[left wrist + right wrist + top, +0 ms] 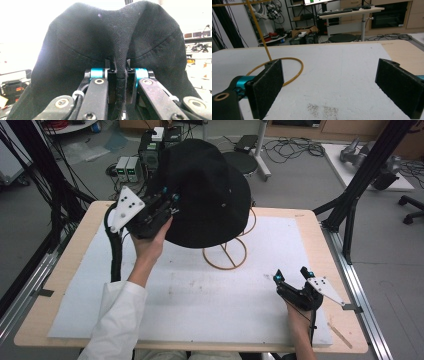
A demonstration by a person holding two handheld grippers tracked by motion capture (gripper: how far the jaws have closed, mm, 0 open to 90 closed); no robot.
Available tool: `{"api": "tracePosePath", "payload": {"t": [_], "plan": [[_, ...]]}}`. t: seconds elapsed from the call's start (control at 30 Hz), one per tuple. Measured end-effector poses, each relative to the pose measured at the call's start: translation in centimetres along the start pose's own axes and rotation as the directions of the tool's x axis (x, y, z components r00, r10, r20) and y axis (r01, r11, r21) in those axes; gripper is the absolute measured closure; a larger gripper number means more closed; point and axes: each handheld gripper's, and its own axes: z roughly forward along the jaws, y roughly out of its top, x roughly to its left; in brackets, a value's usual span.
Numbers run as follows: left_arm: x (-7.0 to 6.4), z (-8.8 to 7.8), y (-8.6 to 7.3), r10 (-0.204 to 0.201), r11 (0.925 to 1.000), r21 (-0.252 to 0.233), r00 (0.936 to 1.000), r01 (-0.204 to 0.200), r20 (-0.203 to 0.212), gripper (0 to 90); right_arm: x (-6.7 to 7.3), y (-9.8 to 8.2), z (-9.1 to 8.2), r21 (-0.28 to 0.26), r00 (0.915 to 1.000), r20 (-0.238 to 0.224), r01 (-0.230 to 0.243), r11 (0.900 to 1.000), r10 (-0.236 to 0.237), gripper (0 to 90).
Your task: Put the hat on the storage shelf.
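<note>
A black bucket hat (207, 190) hangs in the air above a gold wire hat stand (226, 252) on the white mat. My left gripper (169, 207) is shut on the hat's brim at its left side, held up by a hand in a white sleeve. In the left gripper view the black brim fabric (120, 75) is pinched between the two jaws, with the crown bulging above. My right gripper (292, 275) rests low at the mat's front right, open with nothing between its pads (265, 85). The stand's round base ring (297, 72) lies ahead of it to the left.
The white foam mat (200, 295) covers a wooden table (310, 220). A black frame post (360, 180) rises at the right rear corner. Cables and power boxes (127, 167) sit on the floor behind, beside a round stool (240, 162).
</note>
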Motion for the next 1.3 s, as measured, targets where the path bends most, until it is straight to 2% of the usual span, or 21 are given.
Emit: {"api": "tracePosePath", "payload": {"t": [0.1, 0.37, 0.57, 0.7, 0.87, 1.13, 1.3], "plan": [[-0.7, 1.6, -0.1, -0.037, 0.9993, 0.001, 0.9990, 0.037, 0.026, 85.9, 0.0, 0.0, 0.0, 0.000, 1.0000, 0.000, 0.000, 1.000, 0.000, 7.4], [-2.2, 5.4, -0.8, -0.053, 0.9980, 0.036, 0.9967, 0.051, 0.062, 85.9, 0.0, 0.0, 0.1, -0.001, 0.9999, -0.003, -0.011, 1.000, 0.011, 7.3], [-2.7, 7.4, -1.4, -0.075, 0.9956, 0.062, 0.9944, 0.070, 0.074, 85.9, -0.1, 0.0, 0.1, 0.000, 0.9999, -0.004, -0.016, 1.000, 0.016, 7.3], [-3.2, 8.0, -1.9, -0.090, 0.9942, 0.066, 0.9927, 0.084, 0.081, 85.8, -0.2, 0.0, 0.1, 0.005, 0.9998, 0.003, -0.020, 1.000, 0.020, 7.4], [-3.4, 8.6, -2.7, -0.073, 0.9924, 0.105, 0.9938, 0.064, 0.084, 85.7, -0.3, 0.0, 0.1, 0.004, 0.9999, 0.002, -0.016, 1.000, 0.016, 7.4], [-3.3, 8.8, -4.9, -0.097, 0.9820, 0.170, 0.9919, 0.082, 0.081, 85.4, -0.2, 0.0, 0.1, 0.009, 0.9997, -0.002, -0.023, 1.000, 0.023, 7.4], [-3.1, 8.6, -6.2, -0.122, 0.9755, 0.192, 0.9900, 0.107, 0.070, 85.5, -0.2, 0.0, 0.1, 0.009, 0.9997, -0.004, -0.023, 1.000, 0.023, 7.4]]}}
